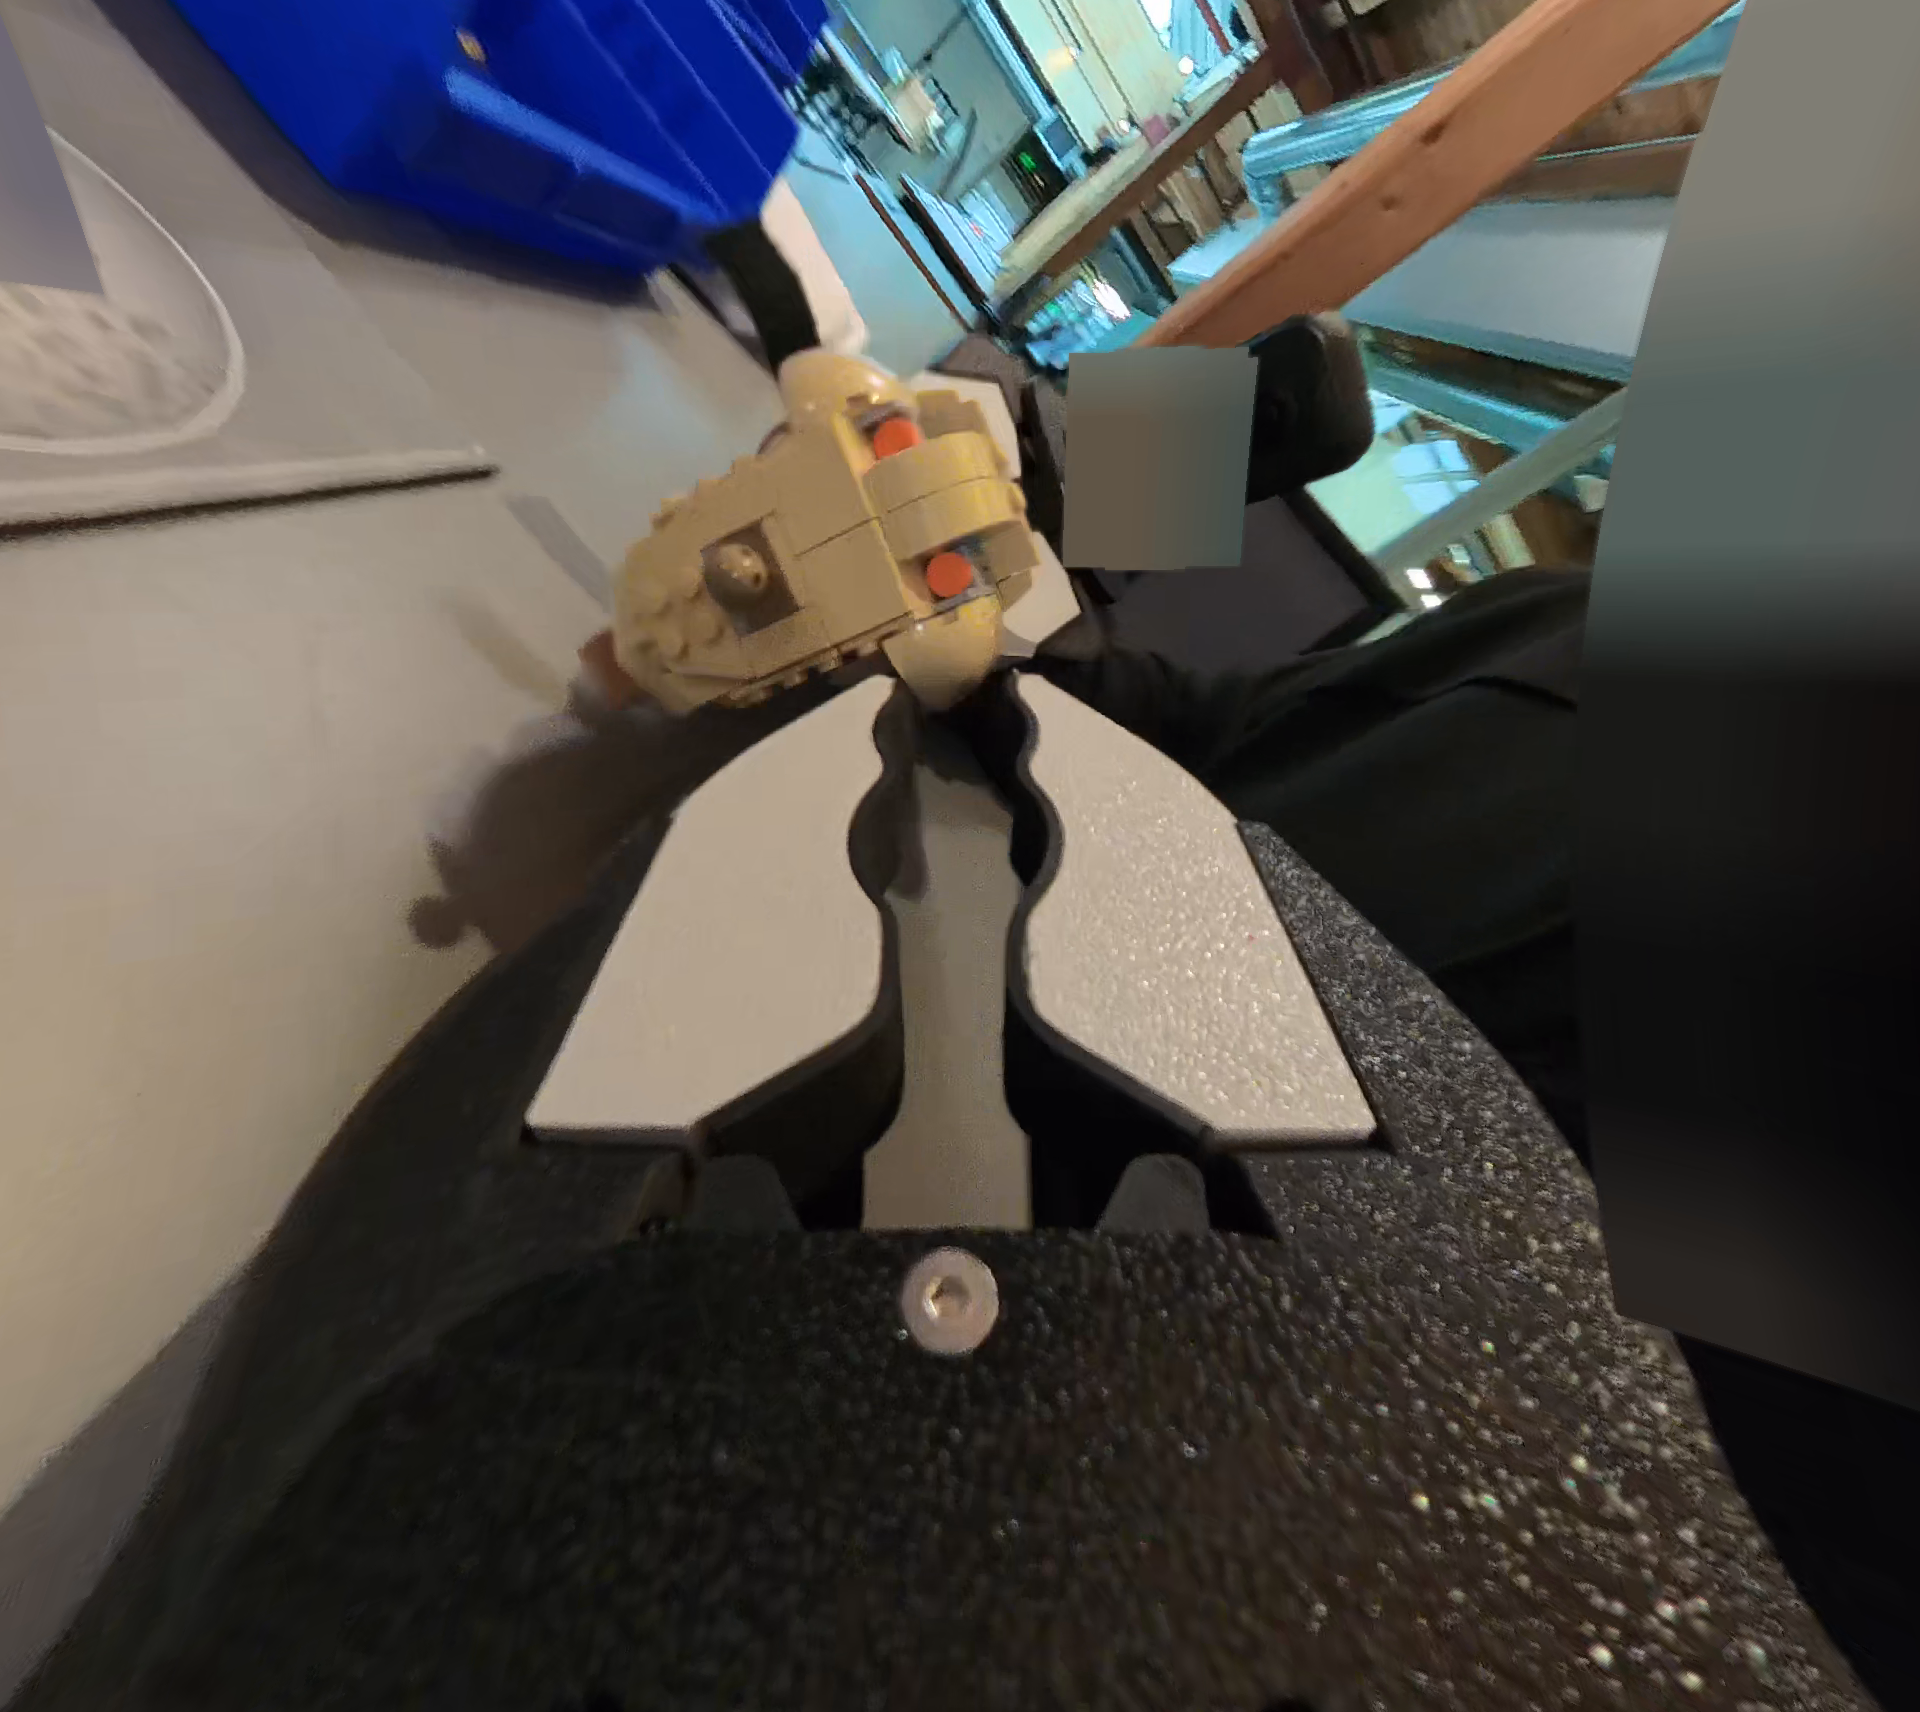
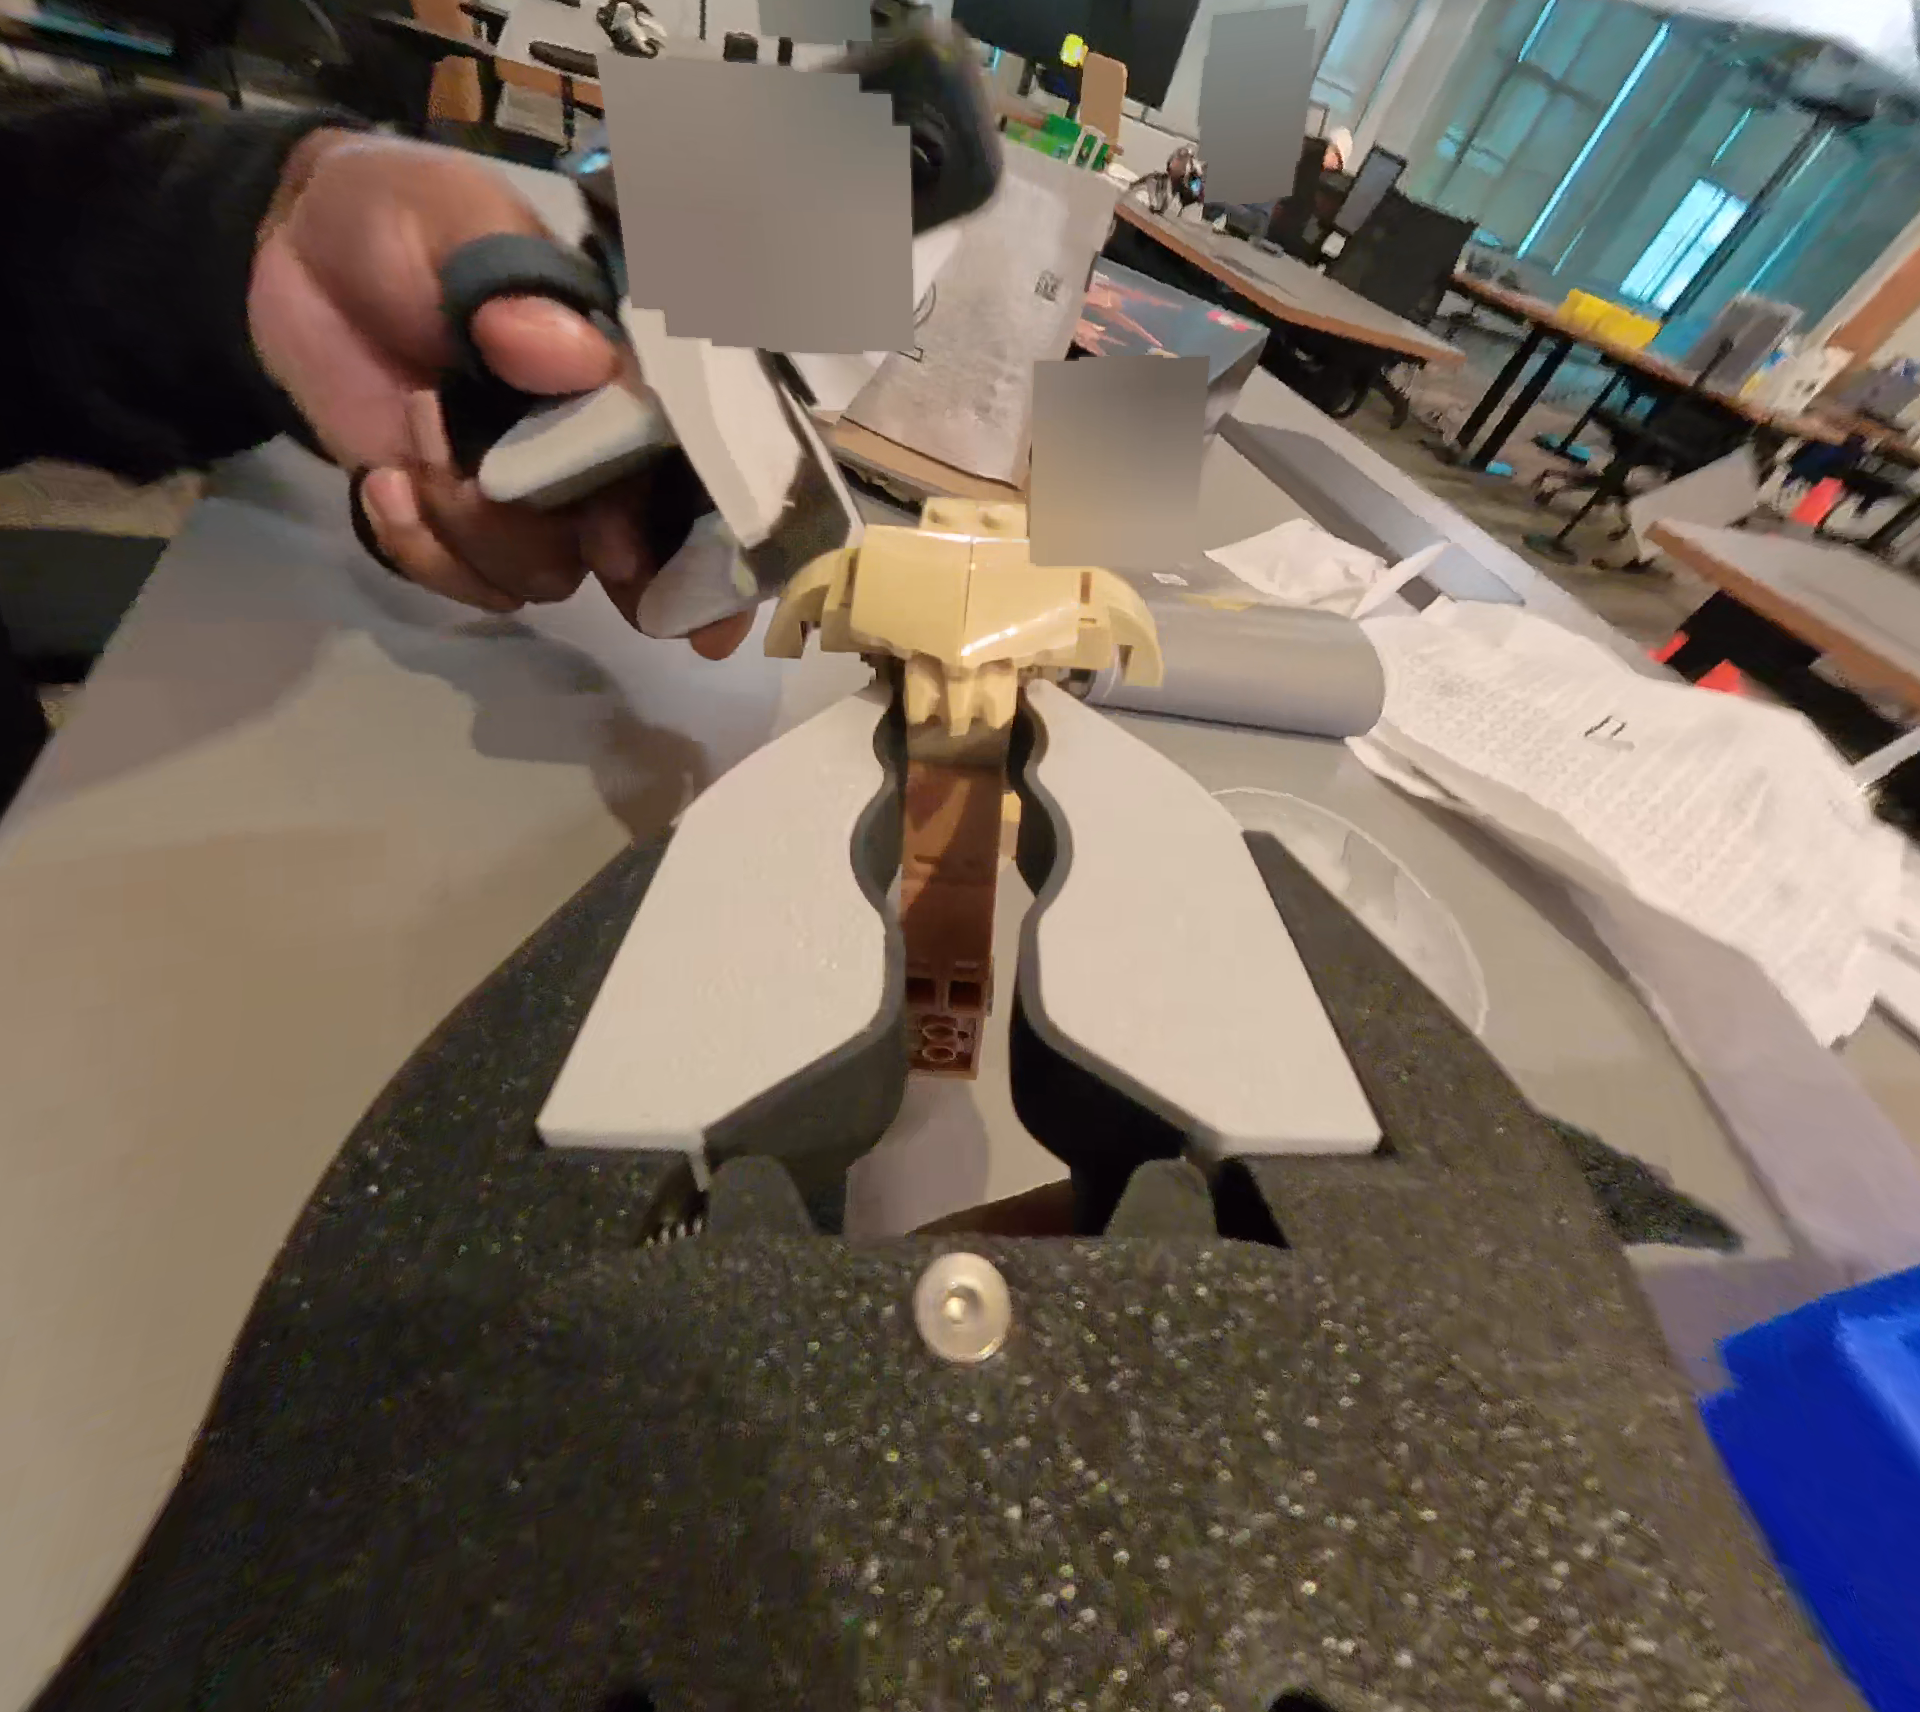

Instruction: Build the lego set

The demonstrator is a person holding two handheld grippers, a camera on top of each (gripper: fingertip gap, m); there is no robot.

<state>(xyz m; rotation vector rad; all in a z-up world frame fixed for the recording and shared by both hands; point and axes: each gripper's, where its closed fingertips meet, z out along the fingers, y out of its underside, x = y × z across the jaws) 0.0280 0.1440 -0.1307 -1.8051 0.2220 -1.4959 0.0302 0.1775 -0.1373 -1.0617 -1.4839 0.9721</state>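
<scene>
On the left, a bare hand [image 2: 416,374] holds the left gripper [image 1: 951,706], its fingers a little apart around a curved tan tip of the brick model [image 1: 821,561]; I cannot tell if they press on it. At the middle, the model is up off the grey worktop [image 2: 260,779], likely so both tools can reach it. To the right, the right gripper [image 2: 956,727] pinches the model's brown stem [image 2: 951,883] tight, which keeps it steady. Papers [image 2: 1621,789] lie farther right.
</scene>
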